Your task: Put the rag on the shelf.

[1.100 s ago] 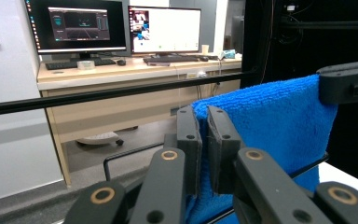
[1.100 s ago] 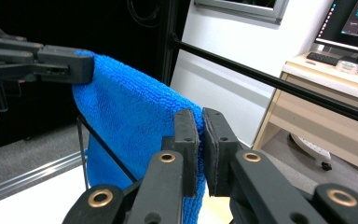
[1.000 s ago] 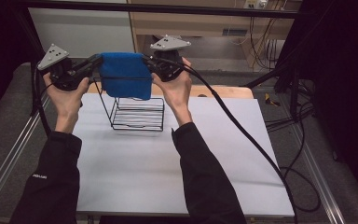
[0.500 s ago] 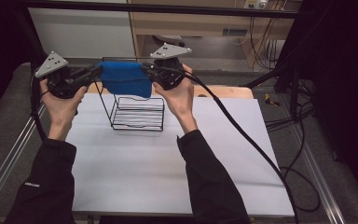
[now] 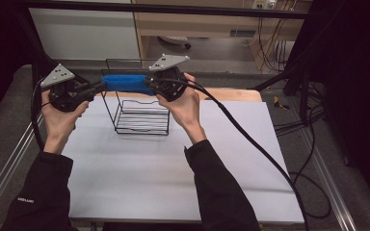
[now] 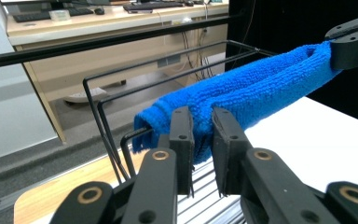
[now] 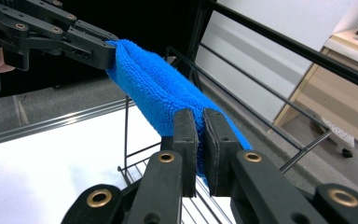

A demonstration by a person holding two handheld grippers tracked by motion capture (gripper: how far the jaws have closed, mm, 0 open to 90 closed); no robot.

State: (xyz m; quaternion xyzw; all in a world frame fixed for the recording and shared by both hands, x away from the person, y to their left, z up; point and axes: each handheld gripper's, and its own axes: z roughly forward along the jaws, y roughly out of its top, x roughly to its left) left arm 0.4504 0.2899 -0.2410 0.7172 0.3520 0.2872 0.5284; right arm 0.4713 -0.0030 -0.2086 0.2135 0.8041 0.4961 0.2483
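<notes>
The blue towel (image 5: 125,83), which hung lower a second ago, now lies stretched along the wire rack's (image 5: 139,115) top rail, upper centre of the high view. The left gripper (image 6: 200,140) has just been opening, its jaws a little apart around the towel's end, while the right gripper (image 7: 199,140) stays clamped on the other; release looks near.

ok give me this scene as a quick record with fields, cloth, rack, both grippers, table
cloth: blue towel, folded, stretched level between the two grippers over the top of the rack
rack: black wire rack, upright on the table
left gripper: at the towel's left end; jaws have just been opening, a small gap shows, towel between them
right gripper: jaws shut on the towel's right end
table: white top, rack near its far edge
</notes>
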